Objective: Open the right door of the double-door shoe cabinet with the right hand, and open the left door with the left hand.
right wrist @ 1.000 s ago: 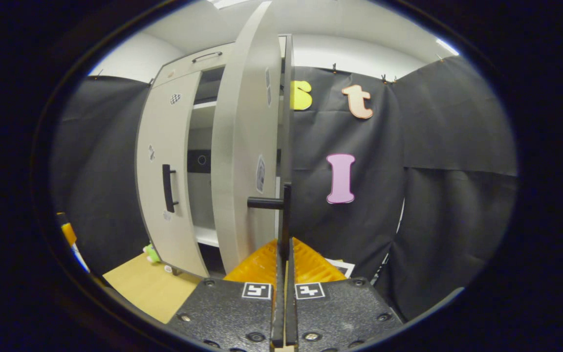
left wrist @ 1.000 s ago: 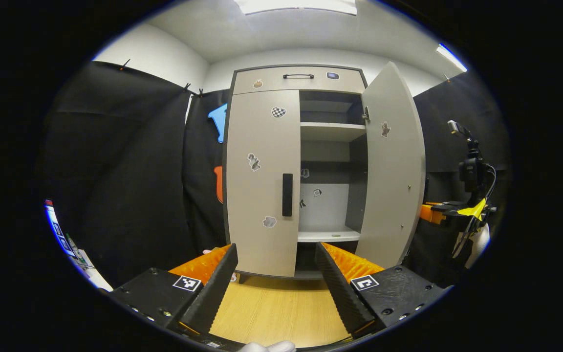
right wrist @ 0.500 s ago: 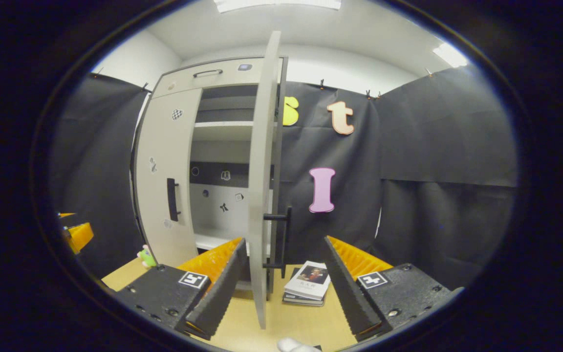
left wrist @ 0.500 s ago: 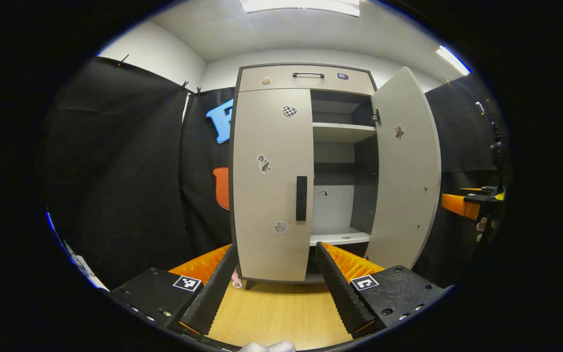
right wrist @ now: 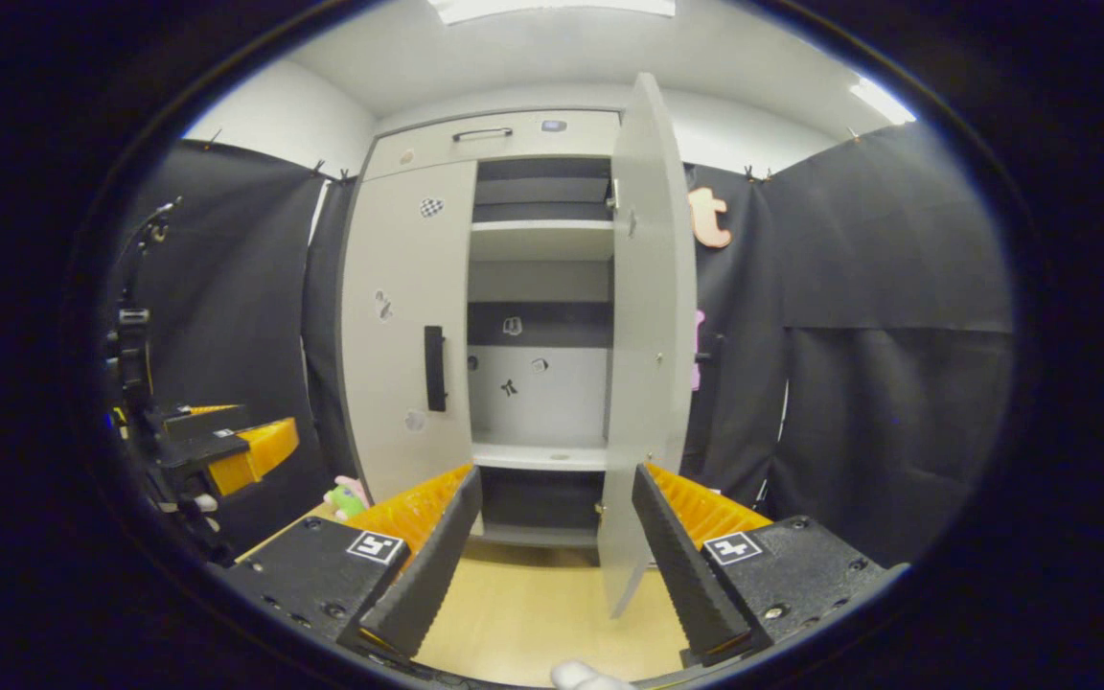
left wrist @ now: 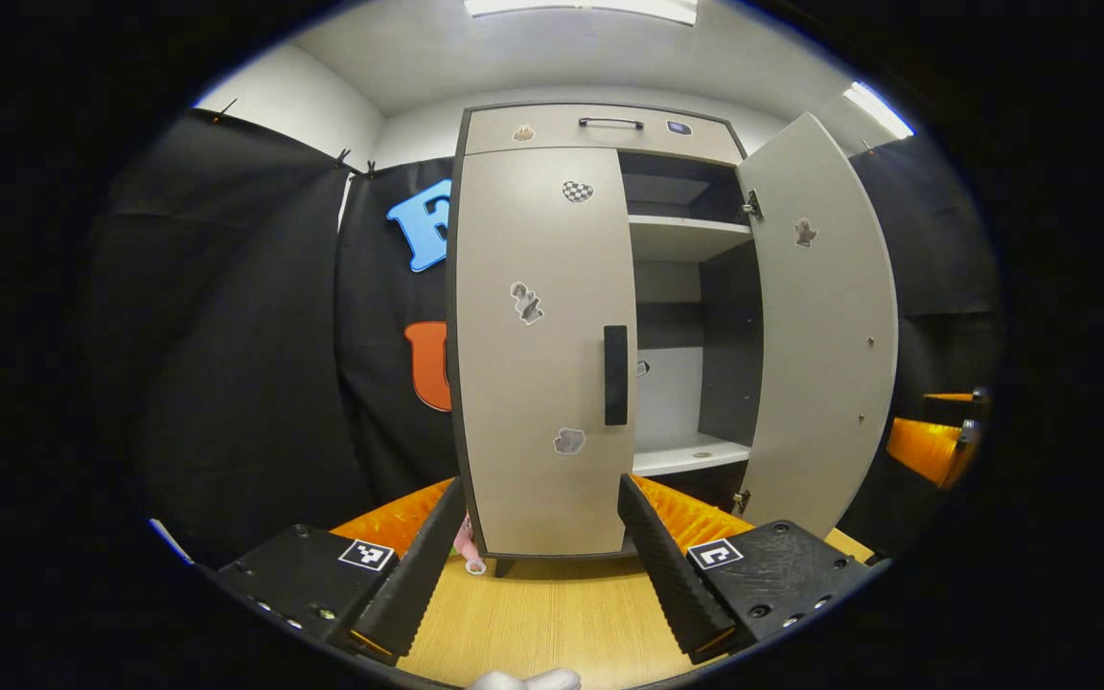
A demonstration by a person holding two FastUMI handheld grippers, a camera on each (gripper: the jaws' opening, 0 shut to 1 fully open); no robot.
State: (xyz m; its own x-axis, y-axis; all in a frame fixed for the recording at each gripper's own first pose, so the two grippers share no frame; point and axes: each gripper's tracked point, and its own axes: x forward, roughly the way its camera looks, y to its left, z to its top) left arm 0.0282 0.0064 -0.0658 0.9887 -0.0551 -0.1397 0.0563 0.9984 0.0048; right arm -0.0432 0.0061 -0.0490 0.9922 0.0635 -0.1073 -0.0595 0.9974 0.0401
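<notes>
Landmark: shoe cabinet (left wrist: 600, 134), standing on wooden floor (left wrist: 552, 623), against booth wall. Drawer (left wrist: 600, 126) across cabinet top. Below drawer, left door (left wrist: 542, 355) shut, its handle (left wrist: 615, 375) at inner edge. Right door (left wrist: 825, 326) swung outward at cabinet's right side. Shelves (right wrist: 540, 240) inside exposed right half. Small toy (right wrist: 346, 498) on floor at cabinet's left foot. Left gripper (left wrist: 538, 565) before left door, apart from it. Right gripper (right wrist: 552, 565) before open half.
</notes>
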